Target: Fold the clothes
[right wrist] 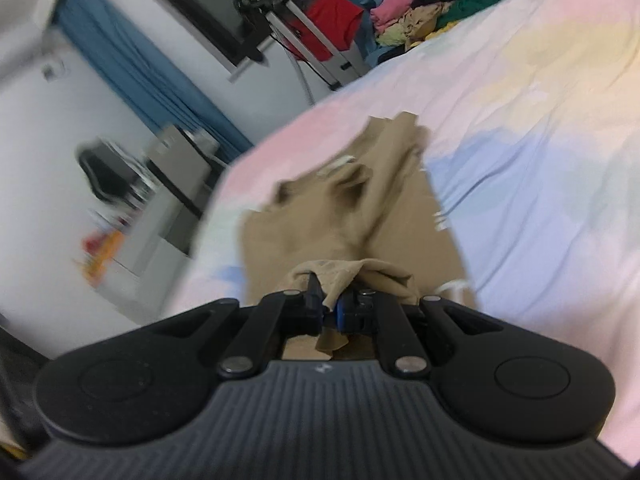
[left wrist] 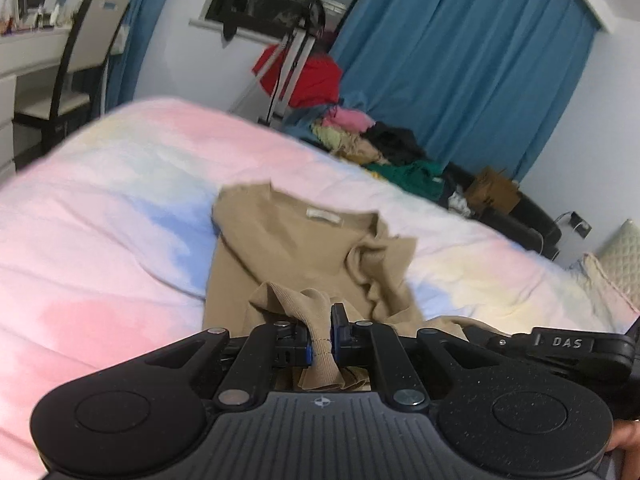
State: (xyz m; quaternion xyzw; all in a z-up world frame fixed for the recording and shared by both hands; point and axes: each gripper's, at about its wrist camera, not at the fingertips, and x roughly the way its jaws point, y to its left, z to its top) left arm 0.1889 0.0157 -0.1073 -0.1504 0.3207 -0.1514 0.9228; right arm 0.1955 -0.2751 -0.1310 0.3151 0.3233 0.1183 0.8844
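Note:
A tan knit sweater [left wrist: 288,248] lies on the pastel bed cover [left wrist: 100,216], collar and label toward the far side, one sleeve folded over its chest. My left gripper [left wrist: 320,344] is shut on a ribbed tan hem bunched between its blue pads. In the right wrist view the same tan sweater [right wrist: 360,208] stretches away from me, blurred. My right gripper [right wrist: 330,308] is shut on another fold of its edge. Part of the other gripper, marked DAS [left wrist: 568,344], shows at the right of the left wrist view.
A heap of coloured clothes [left wrist: 380,144] lies beyond the bed's far edge, by blue curtains [left wrist: 460,60]. A metal stand with a red garment [left wrist: 304,72] is under the window. A chair and white desk [left wrist: 72,60] stand at far left. A pillow [left wrist: 620,256] sits at right.

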